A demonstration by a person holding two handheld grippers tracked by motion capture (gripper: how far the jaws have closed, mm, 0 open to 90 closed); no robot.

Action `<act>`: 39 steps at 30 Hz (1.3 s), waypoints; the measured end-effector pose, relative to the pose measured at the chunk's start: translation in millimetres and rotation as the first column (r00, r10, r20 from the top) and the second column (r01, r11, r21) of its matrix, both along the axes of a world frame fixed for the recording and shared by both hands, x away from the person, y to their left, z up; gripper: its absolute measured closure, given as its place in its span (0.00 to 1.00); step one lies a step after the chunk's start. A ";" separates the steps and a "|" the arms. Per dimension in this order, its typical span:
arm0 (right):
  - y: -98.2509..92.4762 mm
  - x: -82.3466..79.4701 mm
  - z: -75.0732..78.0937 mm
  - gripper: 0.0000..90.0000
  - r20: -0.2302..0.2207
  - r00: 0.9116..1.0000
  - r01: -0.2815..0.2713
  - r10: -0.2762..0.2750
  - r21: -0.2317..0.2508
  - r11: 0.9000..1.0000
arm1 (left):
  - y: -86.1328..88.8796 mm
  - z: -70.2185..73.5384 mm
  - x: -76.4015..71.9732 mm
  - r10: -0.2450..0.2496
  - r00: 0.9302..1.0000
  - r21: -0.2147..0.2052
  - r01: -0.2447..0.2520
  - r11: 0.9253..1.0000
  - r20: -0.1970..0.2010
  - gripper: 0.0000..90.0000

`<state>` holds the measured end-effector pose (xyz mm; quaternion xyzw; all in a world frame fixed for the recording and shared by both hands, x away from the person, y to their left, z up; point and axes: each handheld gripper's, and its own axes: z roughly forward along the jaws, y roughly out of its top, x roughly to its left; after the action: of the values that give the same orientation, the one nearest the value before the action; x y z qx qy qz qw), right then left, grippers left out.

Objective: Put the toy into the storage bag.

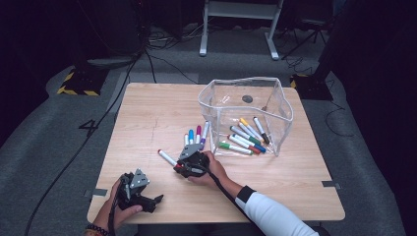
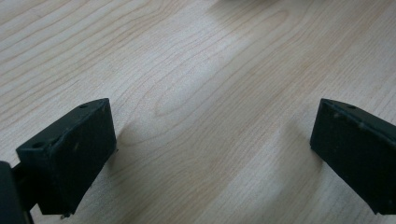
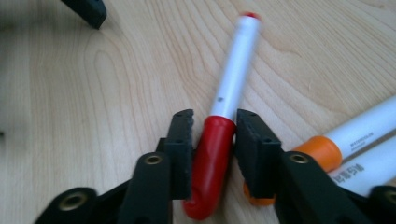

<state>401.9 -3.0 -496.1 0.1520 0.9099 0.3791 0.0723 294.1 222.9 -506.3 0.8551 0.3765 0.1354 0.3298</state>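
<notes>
A red-capped marker [image 1: 166, 157] with a white barrel lies on the wooden table [image 1: 147, 113], pointing to the far left. In the right gripper view both pads of my right gripper [image 3: 215, 123] press on its red cap [image 3: 212, 158], so the gripper [image 1: 179, 167] is shut on the marker, low over the table. An orange-capped marker [image 3: 322, 151] lies just right of the jaws. At the near left edge my left gripper [image 1: 150, 197] rests in a hand. Its jaws stand wide apart over bare wood [image 2: 212, 140] with nothing between them.
A clear soft-walled bin [image 1: 246, 81] stands at the table's far right and holds several markers [image 1: 246, 138]. Several loose markers [image 1: 196, 135] lie fanned just left of it, beyond my right gripper. Cables and a desk frame [image 1: 241, 29] are on the floor behind.
</notes>
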 end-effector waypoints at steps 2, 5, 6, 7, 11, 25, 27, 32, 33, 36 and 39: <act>-4.4 -1.5 0.9 0.83 -0.003 1.000 -0.024 0.024 -0.007 1.000 | 0.0 0.0 0.0 0.000 1.000 0.000 0.000 1.000 0.000 0.01; -10.9 -5.4 2.3 0.83 -0.009 0.999 -0.043 0.043 -0.021 0.999 | 0.0 0.0 0.0 0.000 1.000 0.000 0.000 1.000 -0.001 0.01; -14.7 -8.3 2.8 0.83 -0.009 0.999 -0.053 0.053 -0.027 0.998 | 0.0 0.0 0.1 -0.001 1.000 0.000 0.001 1.000 0.000 0.01; -18.7 -12.0 2.8 0.83 -0.009 0.998 -0.059 0.058 -0.027 0.998 | 0.1 0.0 0.2 -0.002 1.000 0.000 0.002 1.000 -0.001 0.01; -31.2 -22.6 4.0 0.83 -0.006 0.996 -0.087 0.087 -0.040 0.995 | 0.1 0.1 0.4 -0.004 1.000 0.000 0.004 1.000 -0.002 0.01; -96.9 -40.4 8.7 0.83 -0.055 0.990 -0.129 0.126 -0.053 0.990 | -0.4 0.3 5.3 -0.032 0.999 0.005 0.032 0.999 0.000 0.01; -105.4 -39.2 10.7 0.83 -0.061 0.991 -0.118 0.115 -0.044 0.992 | -1.5 0.3 8.1 -0.037 0.999 0.004 0.037 0.999 -0.001 0.01; -130.9 -38.5 17.1 0.83 -0.057 0.995 -0.084 0.083 -0.031 0.996 | -4.5 0.2 16.5 -0.051 0.999 0.001 0.051 0.999 -0.002 0.00; -137.4 -38.9 18.5 0.83 -0.053 0.996 -0.076 0.074 -0.030 0.997 | -5.2 0.3 17.9 -0.051 0.999 0.001 0.051 0.999 -0.004 0.00; -153.0 -41.0 23.5 0.83 -0.047 0.997 -0.057 0.056 -0.017 0.998 | -6.9 0.3 21.4 -0.052 0.999 0.001 0.052 0.999 -0.004 0.00; -166.0 -43.2 29.8 0.83 -0.039 0.999 -0.037 0.037 0.007 0.999 | -8.1 0.4 24.2 -0.057 0.998 0.001 0.057 0.998 -0.005 0.00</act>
<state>358.7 -168.9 -466.3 0.1427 0.9125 0.3804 0.0469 318.3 214.8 -505.9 0.8660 0.3528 0.1243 0.3319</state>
